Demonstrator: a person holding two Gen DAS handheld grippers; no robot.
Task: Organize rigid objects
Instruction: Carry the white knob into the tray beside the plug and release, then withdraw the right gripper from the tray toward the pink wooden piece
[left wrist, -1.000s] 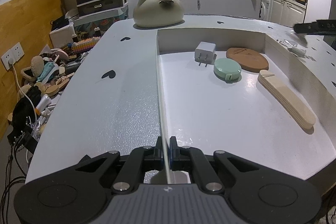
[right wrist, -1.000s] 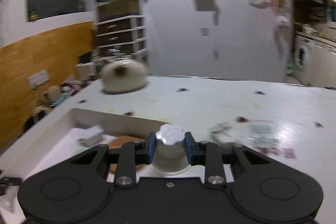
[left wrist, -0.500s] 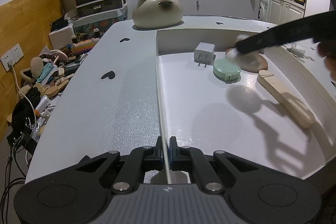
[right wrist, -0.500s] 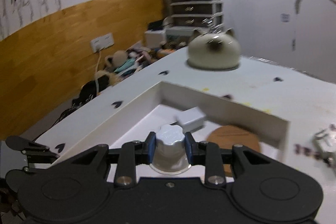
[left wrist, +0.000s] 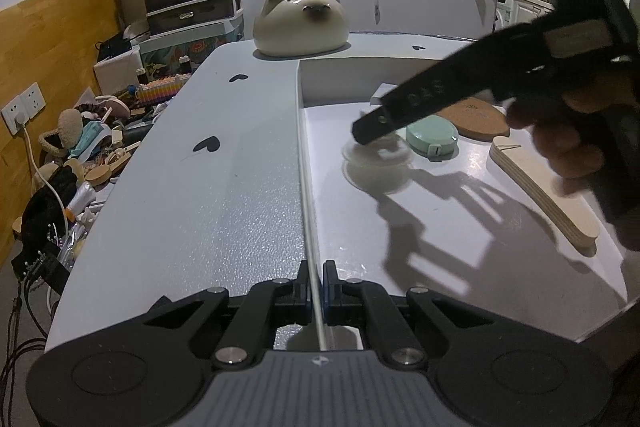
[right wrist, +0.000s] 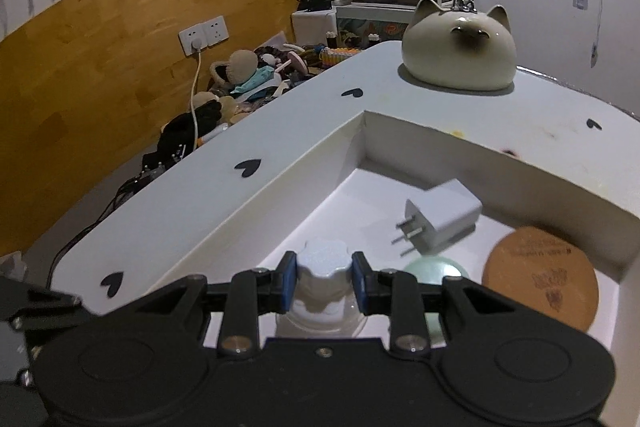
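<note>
The right gripper was positioned over the white tray, with its jaws clamped on the scalloped cap of a small white bottle. In the left wrist view, the bottle was seen low over the tray floor, near the tray's left wall; contact with the floor could not be determined. Just beside it lay a mint round case, with a white plug adapter and a round cork coaster further back. A long wooden piece lay along the tray's right side. The left gripper was held at the tray's near edge, its jaws closed together on the thin left wall. A cat-shaped ceramic stood on the desk beyond the tray.
</note>
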